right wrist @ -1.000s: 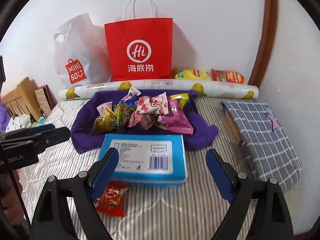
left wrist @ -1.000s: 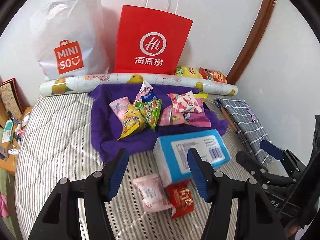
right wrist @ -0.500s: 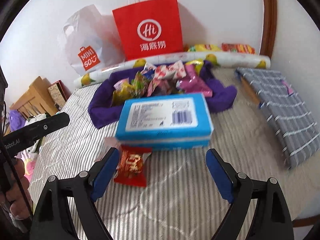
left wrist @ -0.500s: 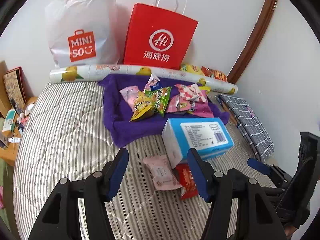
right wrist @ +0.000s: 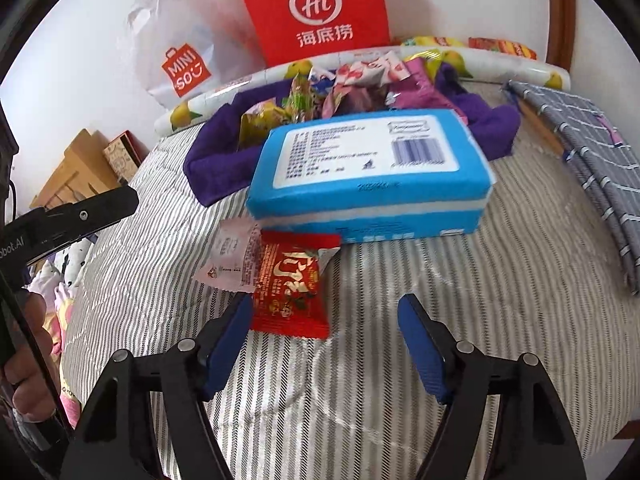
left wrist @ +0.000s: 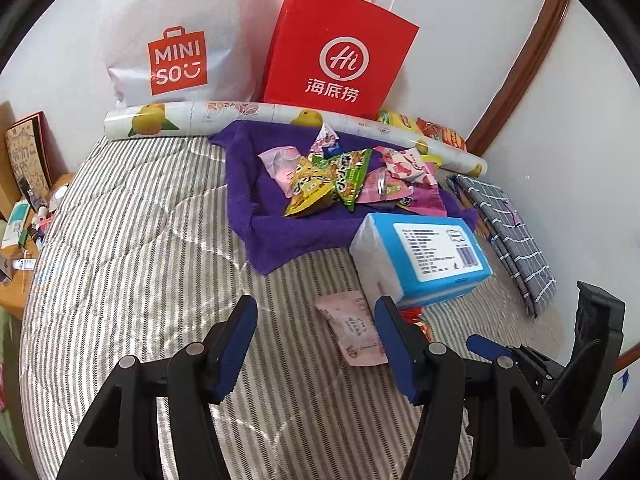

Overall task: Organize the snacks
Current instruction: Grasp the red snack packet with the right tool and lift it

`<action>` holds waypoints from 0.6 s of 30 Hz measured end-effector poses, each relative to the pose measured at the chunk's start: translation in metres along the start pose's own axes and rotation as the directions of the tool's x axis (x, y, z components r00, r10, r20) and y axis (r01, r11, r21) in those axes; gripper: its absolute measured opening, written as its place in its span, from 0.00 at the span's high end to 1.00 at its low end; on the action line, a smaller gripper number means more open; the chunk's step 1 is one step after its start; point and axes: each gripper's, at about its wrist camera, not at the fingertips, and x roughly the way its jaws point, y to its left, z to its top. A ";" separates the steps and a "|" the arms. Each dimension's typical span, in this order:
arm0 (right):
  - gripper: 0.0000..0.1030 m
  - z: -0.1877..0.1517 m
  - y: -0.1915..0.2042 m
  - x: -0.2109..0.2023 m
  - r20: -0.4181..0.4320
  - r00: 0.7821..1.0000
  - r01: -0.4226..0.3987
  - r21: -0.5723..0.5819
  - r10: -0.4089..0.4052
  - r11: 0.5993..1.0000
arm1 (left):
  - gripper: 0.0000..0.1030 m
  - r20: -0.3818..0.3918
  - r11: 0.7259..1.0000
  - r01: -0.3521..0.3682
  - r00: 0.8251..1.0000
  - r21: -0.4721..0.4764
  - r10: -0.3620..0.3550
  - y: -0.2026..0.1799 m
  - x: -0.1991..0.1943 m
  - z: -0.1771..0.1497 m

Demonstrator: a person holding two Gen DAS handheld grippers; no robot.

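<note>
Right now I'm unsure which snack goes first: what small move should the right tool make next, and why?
Probably ease the right tool, whose jaws have just been closing with nothing between them, down and a little left over the red snack packet. It lies loose on the striped mattress, nearest, with one pad beside it.

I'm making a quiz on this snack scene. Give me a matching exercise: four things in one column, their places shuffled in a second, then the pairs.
Things:
1. red snack packet
2. blue box
3. red paper bag
4. checked cloth

Places:
A. standing against the wall
B. near the bed's right edge
C. just ahead of the right gripper's left jaw
D. in front of the purple towel

Pairs: 1-C, 2-D, 3-A, 4-B
</note>
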 end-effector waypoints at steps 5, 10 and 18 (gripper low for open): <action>0.27 -0.002 0.010 0.015 -0.025 1.000 -0.018 -0.012 0.018 1.000 | 0.43 -0.002 1.000 -0.006 1.000 -0.006 0.006 0.010 0.004 -0.001; 0.27 -0.006 0.019 0.029 -0.046 0.999 -0.018 -0.022 0.017 1.000 | 0.43 -0.017 1.000 -0.013 1.000 -0.025 0.012 0.023 0.009 -0.002; 0.43 -0.004 0.032 0.040 0.010 0.997 0.076 -0.057 -0.075 0.996 | 0.43 -0.031 0.998 -0.024 0.999 -0.054 0.022 0.039 0.012 -0.004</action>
